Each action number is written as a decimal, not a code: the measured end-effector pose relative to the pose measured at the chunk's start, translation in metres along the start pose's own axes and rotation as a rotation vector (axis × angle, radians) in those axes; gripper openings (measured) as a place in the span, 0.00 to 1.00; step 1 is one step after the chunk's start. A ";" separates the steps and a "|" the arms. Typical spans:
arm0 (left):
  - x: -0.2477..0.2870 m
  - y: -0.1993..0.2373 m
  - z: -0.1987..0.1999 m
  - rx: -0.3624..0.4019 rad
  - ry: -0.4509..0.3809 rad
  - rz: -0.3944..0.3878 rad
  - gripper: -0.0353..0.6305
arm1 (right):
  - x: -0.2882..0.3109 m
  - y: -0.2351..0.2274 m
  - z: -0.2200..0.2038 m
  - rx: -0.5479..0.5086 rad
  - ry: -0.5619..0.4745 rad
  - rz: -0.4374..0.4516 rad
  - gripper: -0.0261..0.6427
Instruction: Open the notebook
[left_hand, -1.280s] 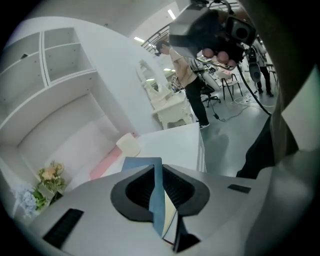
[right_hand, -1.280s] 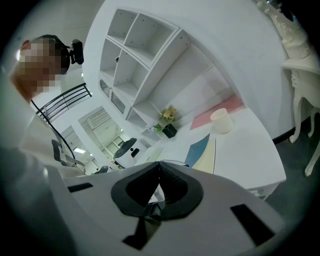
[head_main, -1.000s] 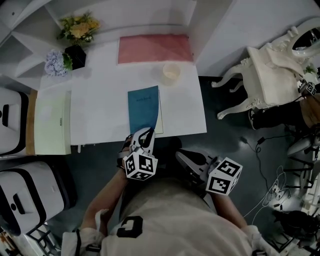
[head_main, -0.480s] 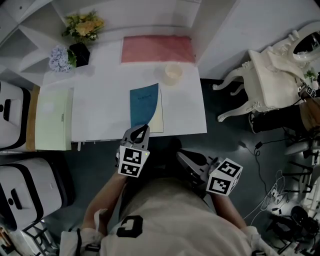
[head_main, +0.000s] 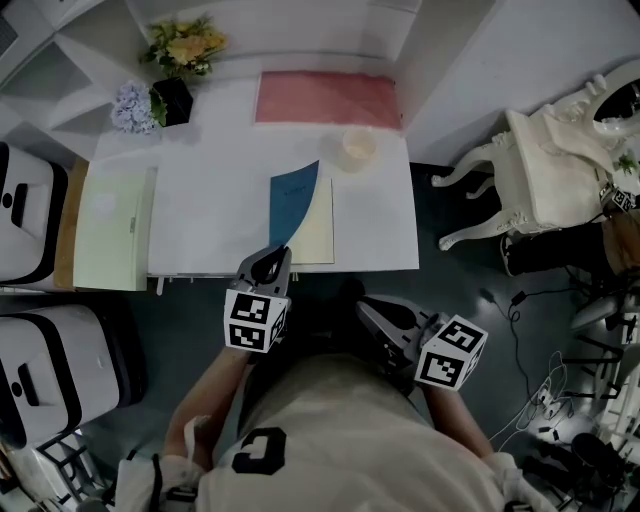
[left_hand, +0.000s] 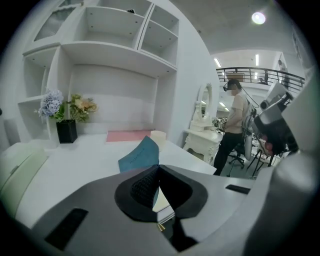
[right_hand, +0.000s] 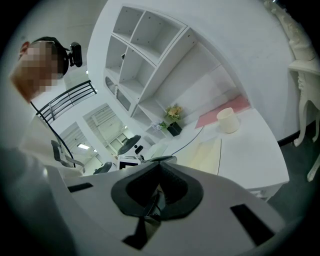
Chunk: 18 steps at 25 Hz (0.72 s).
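Two grippers: both low in the head view, at the table's near edge.
Left gripper (head_main: 275, 262): jaws pressed together, pinching the near edge of the notebook's blue cover (head_main: 293, 203).
Left gripper view: the pads meet on the thin cover (left_hand: 140, 156), which rises from the jaws toward 12 o'clock; a cream page shows below the pinch.
Right gripper (head_main: 372, 312): jaws pressed together with nothing between them. It is off the table, at 4 o'clock of the left gripper and well apart from the notebook.
Right gripper view: pads closed on each other (right_hand: 159, 165); the table and cup are far off at 1 o'clock.
Notebook (head_main: 305, 218): on the white table (head_main: 210, 210), near its front edge, at 12 o'clock of the left gripper.
Cover state: lifted and tilted up to the left, partly open; the cream inner page (head_main: 318, 230) lies flat at 3 o'clock of the cover.
Cup (head_main: 357, 148): on the table at 1 o'clock of the notebook, near it but apart.
Pink mat (head_main: 327, 98): at the table's back, at 12 o'clock of the notebook.
Flowers (head_main: 185, 45): back left corner, at 11 o'clock.
Green folder (head_main: 108, 228): left end of the table, at 9 o'clock of the notebook, well apart.
Chair (head_main: 555, 165): white, off the table at 3 o'clock.
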<state>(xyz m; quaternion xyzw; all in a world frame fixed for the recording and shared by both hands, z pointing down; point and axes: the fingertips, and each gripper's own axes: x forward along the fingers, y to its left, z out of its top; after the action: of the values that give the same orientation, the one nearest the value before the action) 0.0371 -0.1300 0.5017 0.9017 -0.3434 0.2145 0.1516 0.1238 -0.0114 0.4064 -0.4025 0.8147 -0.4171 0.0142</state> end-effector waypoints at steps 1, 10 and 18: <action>-0.002 0.002 0.000 -0.013 -0.003 0.003 0.08 | 0.001 0.000 0.000 -0.001 0.003 0.001 0.07; -0.014 0.020 0.001 -0.100 -0.019 0.037 0.08 | 0.010 0.004 0.005 -0.015 0.027 0.021 0.07; -0.027 0.039 0.001 -0.101 -0.030 0.104 0.08 | 0.018 0.006 0.005 -0.022 0.048 0.034 0.07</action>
<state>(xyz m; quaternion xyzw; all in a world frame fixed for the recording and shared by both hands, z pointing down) -0.0073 -0.1433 0.4925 0.8767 -0.4027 0.1912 0.1806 0.1097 -0.0249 0.4051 -0.3787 0.8260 -0.4175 -0.0027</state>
